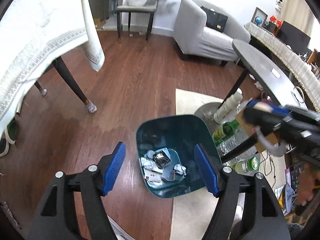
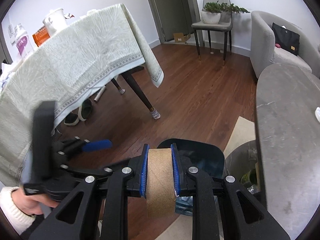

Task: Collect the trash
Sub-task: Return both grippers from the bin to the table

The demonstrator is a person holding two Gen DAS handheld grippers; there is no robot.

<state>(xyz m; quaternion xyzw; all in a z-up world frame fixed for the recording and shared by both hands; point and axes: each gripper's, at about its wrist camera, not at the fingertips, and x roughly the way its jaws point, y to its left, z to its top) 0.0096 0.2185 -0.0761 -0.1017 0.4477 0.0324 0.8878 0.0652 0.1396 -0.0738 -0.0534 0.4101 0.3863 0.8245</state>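
A teal trash bin (image 1: 180, 124) stands on the floor, half on a pale rug. It holds crumpled paper and a small dark box (image 1: 162, 158). My left gripper (image 1: 159, 148) hangs over the bin's near left side, open, with nothing between its blue pads. A brown cardboard tube (image 2: 160, 180) is clamped upright in my right gripper (image 2: 160, 150), which is shut on it just short of the bin (image 2: 200, 152). In the left wrist view the right gripper (image 1: 258, 112) shows blurred to the right of the bin.
Plastic bottles (image 1: 228, 130) and a cardboard box crowd the bin's right side under a grey oval table (image 1: 260, 66). A dining table with a pale cloth (image 2: 80, 56) and dark legs (image 1: 70, 80) stands to the left. Shoes lie under it. A grey sofa (image 1: 200, 30) and chair stand beyond.
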